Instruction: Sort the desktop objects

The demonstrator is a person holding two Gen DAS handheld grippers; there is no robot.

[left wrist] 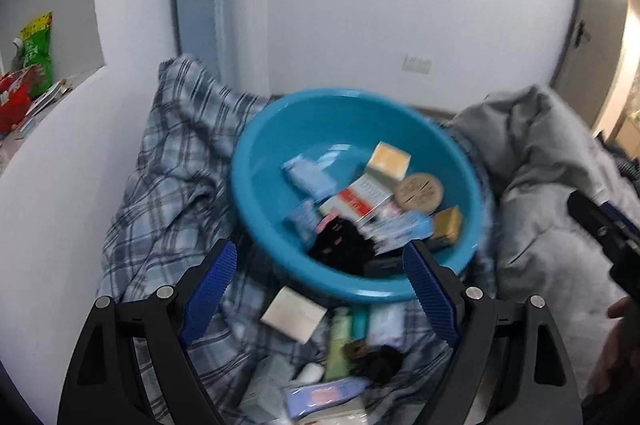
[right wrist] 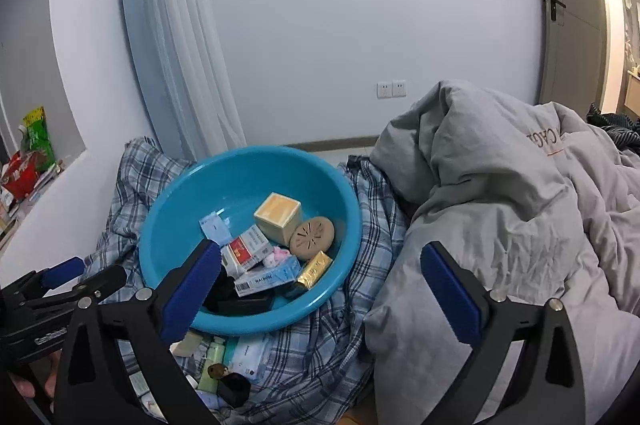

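A blue plastic basin sits tilted on plaid cloth. It holds a cream box, a round tan disc, a red-and-white box, a gold packet, a light blue box and a black item. My left gripper is open over the basin's near rim, with nothing pressed between its pads. In front of the rim lie a white box, a green tube and a pink-and-blue pack. My right gripper stands open and empty at the basin's right side.
The plaid cloth is bunched up behind and around the basin. A rumpled grey duvet rises on the right. A white wall and curtain stand behind. Snack bags crowd a ledge at far left.
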